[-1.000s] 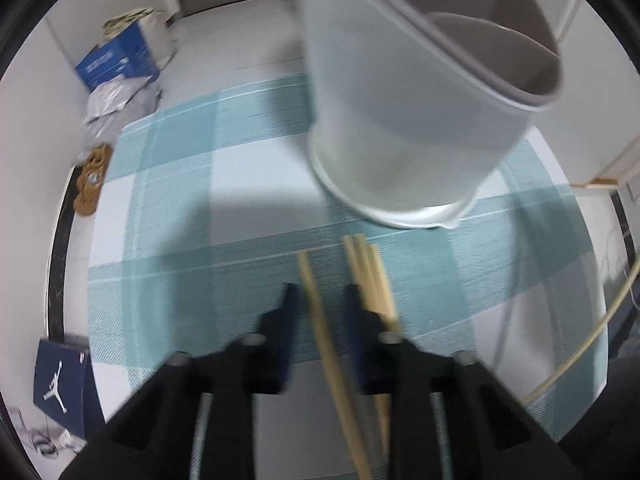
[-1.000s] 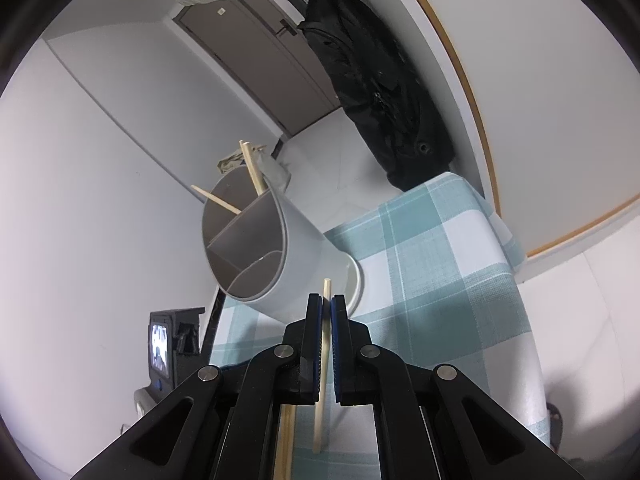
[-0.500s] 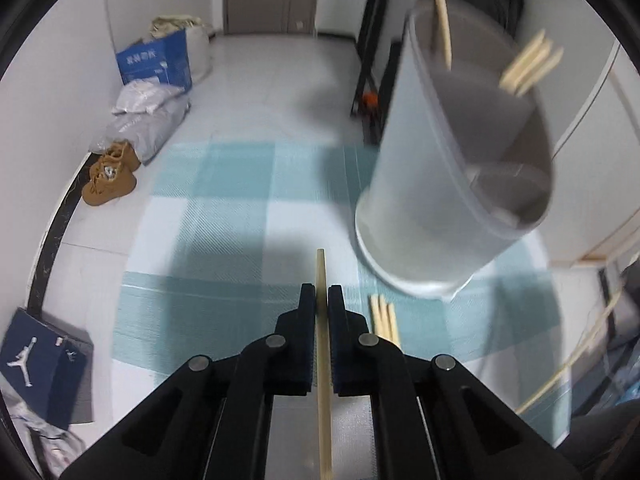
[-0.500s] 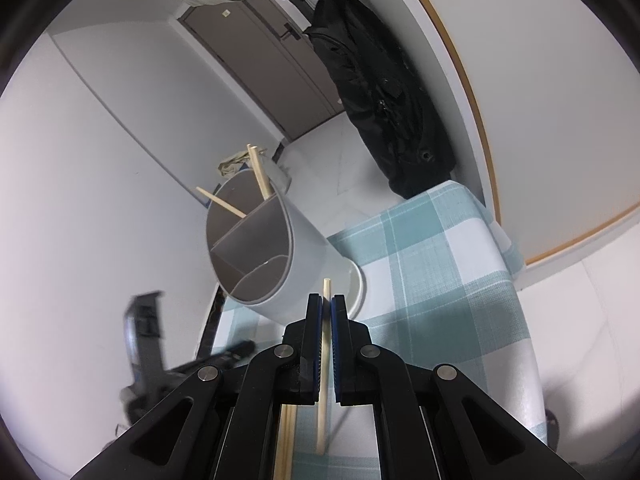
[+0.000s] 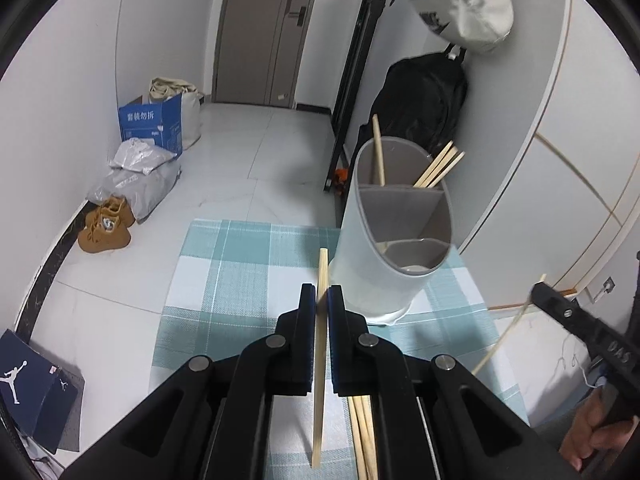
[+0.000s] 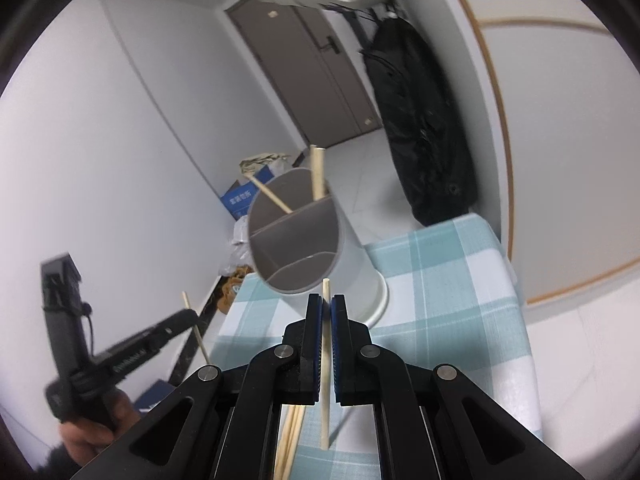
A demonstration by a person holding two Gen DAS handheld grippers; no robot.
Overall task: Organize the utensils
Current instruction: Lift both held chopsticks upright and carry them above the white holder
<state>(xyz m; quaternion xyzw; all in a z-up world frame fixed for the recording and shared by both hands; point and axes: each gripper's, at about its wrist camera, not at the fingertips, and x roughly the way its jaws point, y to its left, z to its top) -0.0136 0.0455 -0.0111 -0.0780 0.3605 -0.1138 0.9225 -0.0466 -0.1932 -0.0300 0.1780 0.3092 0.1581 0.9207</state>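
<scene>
While you look past the grey utensil holder that stands on the checked tablecloth, take it as your landmark. Far to its left on the floor lie a pair of brown shoes, grey bags and a blue box. Just left of the holder's base, your left gripper is clamped on one wooden chopstick, whose tip reaches up beside the holder's wall without touching it. Below the holder, nearer you, a small bundle of loose chopsticks lies on the cloth. Inside the holder, the far compartment has one chopstick leaning left and several chopsticks leaning right over the rim; the near compartments hold no chopsticks. To the holder's right, your right gripper is pinched on a second chopstick, tip level with the holder's foot. Behind the holder to the right, a black bag hangs against the wall.
</scene>
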